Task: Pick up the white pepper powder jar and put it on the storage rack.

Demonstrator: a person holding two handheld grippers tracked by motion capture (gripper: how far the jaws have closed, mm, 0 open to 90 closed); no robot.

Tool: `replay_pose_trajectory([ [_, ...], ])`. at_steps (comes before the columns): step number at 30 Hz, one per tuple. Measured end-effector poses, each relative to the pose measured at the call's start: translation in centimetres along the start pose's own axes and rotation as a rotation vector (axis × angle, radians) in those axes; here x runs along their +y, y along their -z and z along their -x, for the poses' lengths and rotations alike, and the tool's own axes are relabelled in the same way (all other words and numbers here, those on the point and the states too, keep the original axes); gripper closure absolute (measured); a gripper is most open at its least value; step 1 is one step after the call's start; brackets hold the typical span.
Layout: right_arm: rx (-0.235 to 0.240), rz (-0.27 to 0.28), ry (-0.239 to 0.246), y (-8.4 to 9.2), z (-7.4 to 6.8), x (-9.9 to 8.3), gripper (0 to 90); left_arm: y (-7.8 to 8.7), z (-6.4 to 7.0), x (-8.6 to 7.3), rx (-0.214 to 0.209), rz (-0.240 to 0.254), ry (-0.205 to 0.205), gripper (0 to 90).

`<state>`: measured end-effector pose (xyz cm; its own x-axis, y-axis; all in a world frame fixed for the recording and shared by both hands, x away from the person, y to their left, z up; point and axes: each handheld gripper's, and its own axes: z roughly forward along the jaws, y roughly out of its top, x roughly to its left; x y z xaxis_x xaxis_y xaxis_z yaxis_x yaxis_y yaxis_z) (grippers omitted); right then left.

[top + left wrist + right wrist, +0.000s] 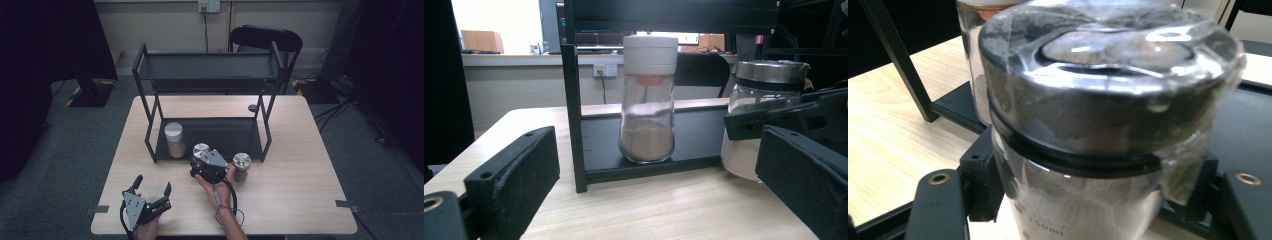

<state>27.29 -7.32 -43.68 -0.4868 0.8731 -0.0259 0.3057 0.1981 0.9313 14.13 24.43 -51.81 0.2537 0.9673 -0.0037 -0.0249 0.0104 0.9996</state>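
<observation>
- The left gripper [152,187] rests at the near left of the table [300,200], its jaws spread wide apart with nothing between them, pointing toward the rack
- In the left gripper view the two black pads [514,170] stand far apart, and the white-capped jar shows between them in the distance
- The white-capped jar [175,139] stands upright on the lower shelf of the black rack [210,67], at its left end, holding a brown powder in its bottom part; it is well apart from both grippers
- The rack's front left post [574,120] stands just left of that jar in the left gripper view
- The right gripper [202,162] sits at the front edge of the rack's lower shelf, its jaws clamped on the glass body of the metal-lidded jar [201,149]
- In the right gripper view this jar [1098,100] stands upright between the jaws, a clear film wrapped over its lid, with the white-capped jar just behind it to the left
- A second metal-lidded jar [242,161] stands on the table just right of the right gripper, in front of the rack's front right post and near the person's hand
- A black chair [265,37] stands behind the table, beyond the rack
</observation>
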Motion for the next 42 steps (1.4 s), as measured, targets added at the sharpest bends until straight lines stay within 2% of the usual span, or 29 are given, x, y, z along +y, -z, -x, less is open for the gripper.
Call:
replay_pose_trajectory([
  [19, -0.003, 0.012, 0.017, -0.4, 0.1, 1.9, 30.5, 0.0, 0.0, 0.0, 0.0, 0.0, 0.0, 3.1],
  [27, -0.013, 0.013, -0.016, -1.2, 0.4, 2.6, 30.4, 0.0, 0.0, 0.0, 0.0, 0.0, 0.0, 3.2],
  [42, -0.036, -0.009, -0.005, -3.2, 0.7, 4.2, 30.4, 0.0, 0.0, 0.0, 0.0, 0.0, 0.0, 3.2],
])
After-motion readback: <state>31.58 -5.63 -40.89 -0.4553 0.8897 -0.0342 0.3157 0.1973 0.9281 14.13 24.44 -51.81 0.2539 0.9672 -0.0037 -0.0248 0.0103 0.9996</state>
